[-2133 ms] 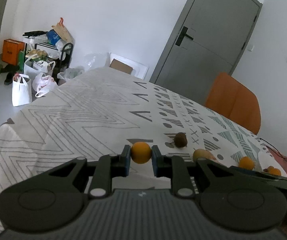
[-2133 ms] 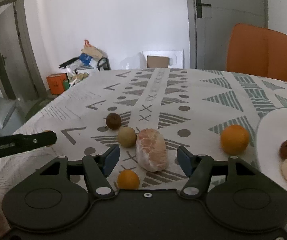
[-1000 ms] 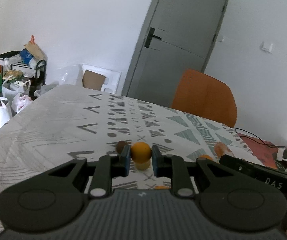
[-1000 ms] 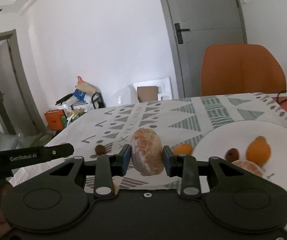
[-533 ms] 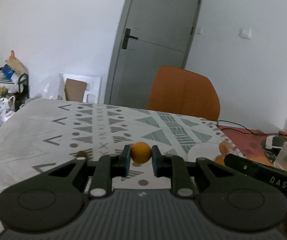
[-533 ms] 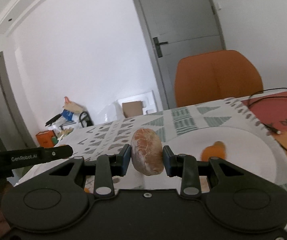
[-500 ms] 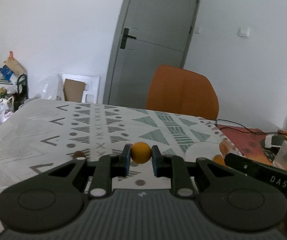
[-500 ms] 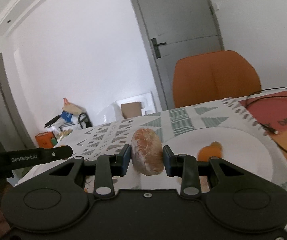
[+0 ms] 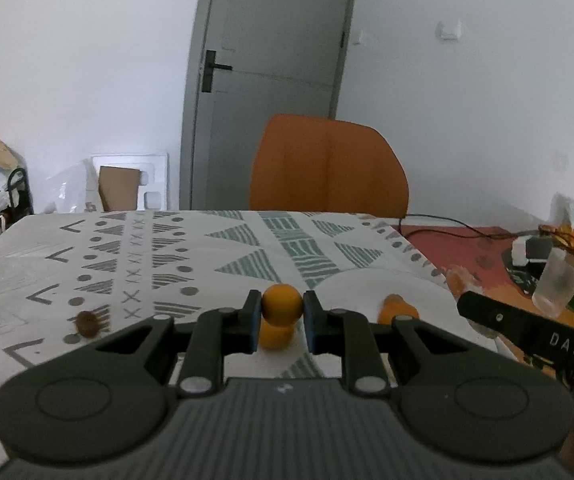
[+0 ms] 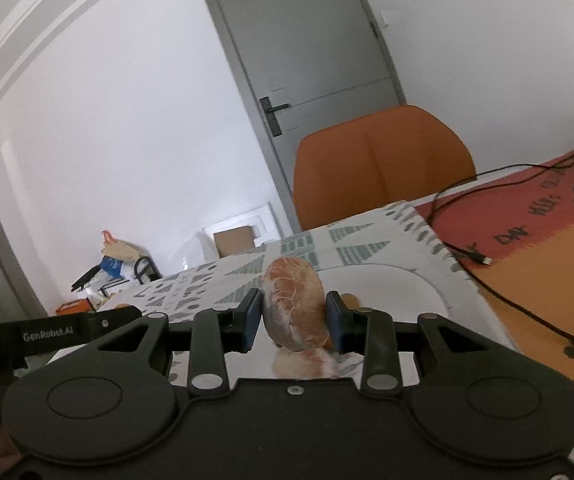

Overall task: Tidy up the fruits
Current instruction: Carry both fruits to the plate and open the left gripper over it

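Two fruits are held up over the counter [image 9: 215, 252], which wears a white cloth printed with grey and green triangles, crosses and dots. Largest is a peeled citrus piece [image 10: 295, 304], pale pink-orange with white pith veins, oblong and standing on end; the right tool [image 10: 294, 322] clamps it by its two flat sides, jaws partly apart, above the white plate [image 10: 415, 292]. Smaller is a round, smooth orange fruit [image 9: 282, 305], pinched between the blue pads of the left tool [image 9: 281, 322], whose jaws stand narrow. It hangs just left of the plate's edge, over another orange fruit [image 9: 275, 336] on the cloth. One small brown fruit [image 9: 87, 323] lies further left.
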